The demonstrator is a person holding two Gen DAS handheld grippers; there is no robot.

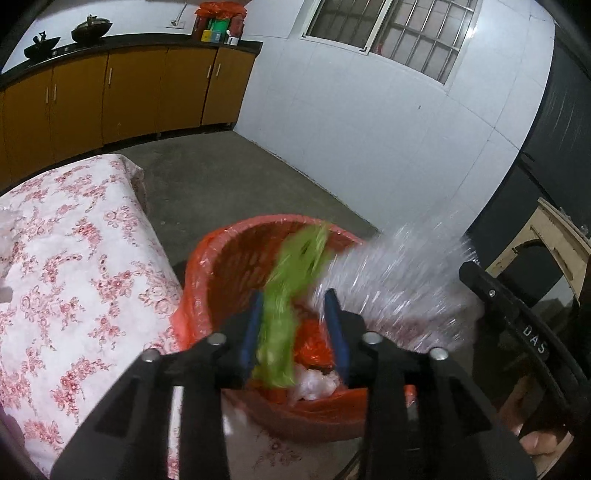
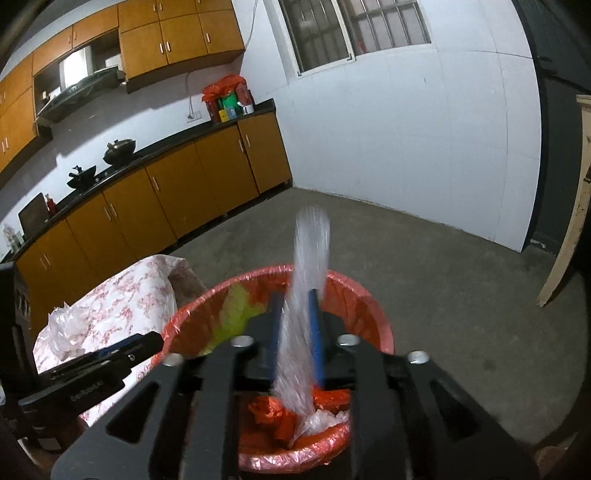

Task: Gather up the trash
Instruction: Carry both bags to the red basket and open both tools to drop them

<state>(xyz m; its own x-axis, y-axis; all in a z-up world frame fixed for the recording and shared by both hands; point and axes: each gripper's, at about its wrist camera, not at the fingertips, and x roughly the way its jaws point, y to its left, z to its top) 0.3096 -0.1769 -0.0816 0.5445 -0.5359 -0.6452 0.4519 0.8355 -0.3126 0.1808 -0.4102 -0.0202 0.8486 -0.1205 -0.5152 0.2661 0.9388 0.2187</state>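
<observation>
Now green wrapper (image 1: pixel 284 299) hangs lengthwise into the red-lined bin (image 1: pixel 236 258).

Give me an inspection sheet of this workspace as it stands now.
Surface: table with a floral cloth beside the bin; grey concrete floor.
Job's things: bin with red liner holds red and clear bags; blurred green wrapper between the left claw's open jaws; blurred clear plastic between the right claw's open jaws, both over the bin.
Clutter: crumpled clear plastic on the table.
Grippers: pads of neither claw press the trash.
Cables: nothing seen.
Surroundings: wooden cabinets, woks on the counter, barred window.
</observation>
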